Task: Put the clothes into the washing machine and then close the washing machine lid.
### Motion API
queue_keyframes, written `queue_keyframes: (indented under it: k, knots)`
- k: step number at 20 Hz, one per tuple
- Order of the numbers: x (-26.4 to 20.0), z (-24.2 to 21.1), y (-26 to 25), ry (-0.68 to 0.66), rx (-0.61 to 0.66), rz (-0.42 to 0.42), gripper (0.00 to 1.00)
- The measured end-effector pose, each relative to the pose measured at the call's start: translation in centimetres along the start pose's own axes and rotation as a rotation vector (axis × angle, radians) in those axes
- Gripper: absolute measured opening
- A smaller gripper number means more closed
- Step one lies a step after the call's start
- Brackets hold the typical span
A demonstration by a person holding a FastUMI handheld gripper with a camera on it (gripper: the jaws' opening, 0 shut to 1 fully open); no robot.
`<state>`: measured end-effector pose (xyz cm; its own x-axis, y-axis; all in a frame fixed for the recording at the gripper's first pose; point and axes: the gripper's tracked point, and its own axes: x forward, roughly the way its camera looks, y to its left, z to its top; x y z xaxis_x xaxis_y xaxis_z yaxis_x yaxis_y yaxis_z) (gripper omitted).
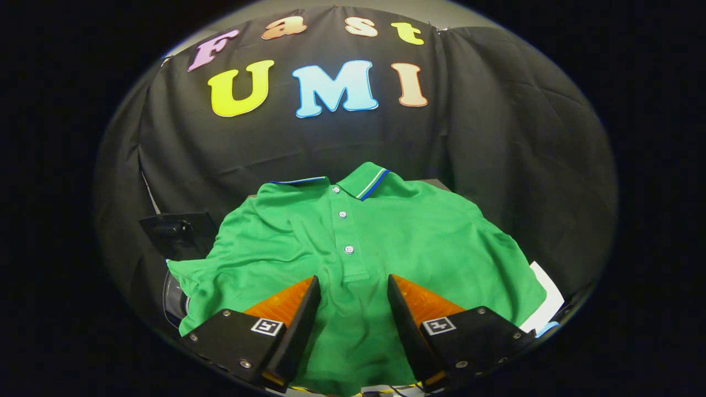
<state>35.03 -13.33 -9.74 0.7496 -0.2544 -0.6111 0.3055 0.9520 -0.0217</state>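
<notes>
The gripper (pixel 353 282) hovers over the green polo shirt (pixel 364 242), fingers spread astride its placket; likely poised to pinch.

The tongs (pixel 353 281) hang parted over a spread green polo shirt (pixel 386 231).

No readable text — the green polo shirt (pixel 386 242) (three plain buttons) bears no label or brand.

Gripper (pixel 353 286): two wedge fingers (pixel 300 314) on screwed blocks, each bearing square marker tag.
</notes>
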Motion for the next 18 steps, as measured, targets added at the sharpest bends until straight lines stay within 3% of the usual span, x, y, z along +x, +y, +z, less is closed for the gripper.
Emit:
queue_keyframes:
  k: [1, 6, 12, 18]
  knots:
    - [0.1, 0.1, -0.3, -0.015, 0.018, -0.018, 0.74]
    - [0.2, 0.4, -0.2, -0.051, -0.01, -0.078, 0.04]
    - [-0.4, 1.2, 0.4, -0.03, -0.12, -0.188, 0.01]
    - [-2.9, 5.0, 2.4, -0.078, -0.11, -0.172, 0.0]
